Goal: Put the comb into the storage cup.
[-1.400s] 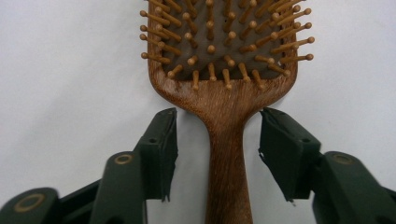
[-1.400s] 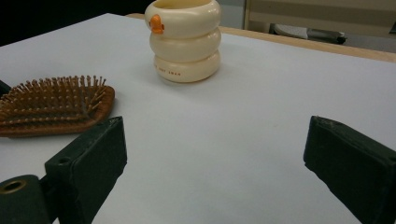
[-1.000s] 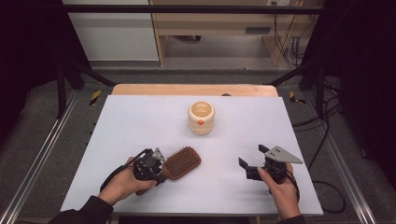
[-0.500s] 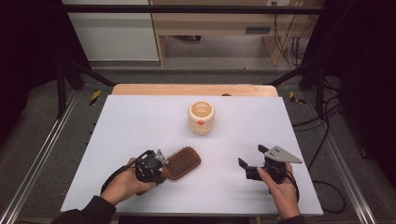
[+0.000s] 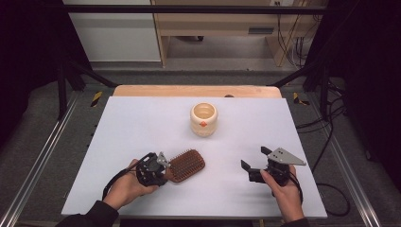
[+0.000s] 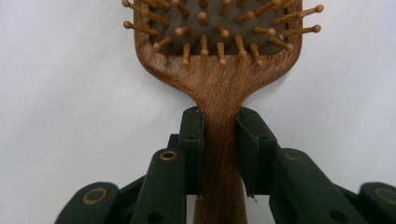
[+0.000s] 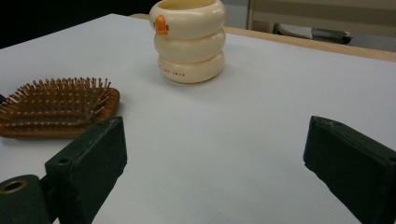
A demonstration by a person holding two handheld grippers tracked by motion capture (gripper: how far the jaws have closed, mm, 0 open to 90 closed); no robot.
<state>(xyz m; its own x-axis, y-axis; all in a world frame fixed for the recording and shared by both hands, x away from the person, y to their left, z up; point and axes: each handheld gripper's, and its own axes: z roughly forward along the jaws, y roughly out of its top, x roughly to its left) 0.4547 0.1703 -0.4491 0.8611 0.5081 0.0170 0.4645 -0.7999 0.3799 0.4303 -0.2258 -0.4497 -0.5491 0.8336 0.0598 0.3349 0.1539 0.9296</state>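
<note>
Lower left, the left gripper (image 5: 158, 166) clamps the hairbrush (image 5: 187, 165) handle, brush apparently unlifted; right gripper (image 5: 257, 165), jaws apart, idles lower right.

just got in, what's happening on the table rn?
A person holds a gripper in each hand. The left gripper is shut on the handle of a wooden hairbrush, bristles up, low over the white table. The right gripper is open and holds nothing. A cream ringed cup stands untouched farther back.
</note>
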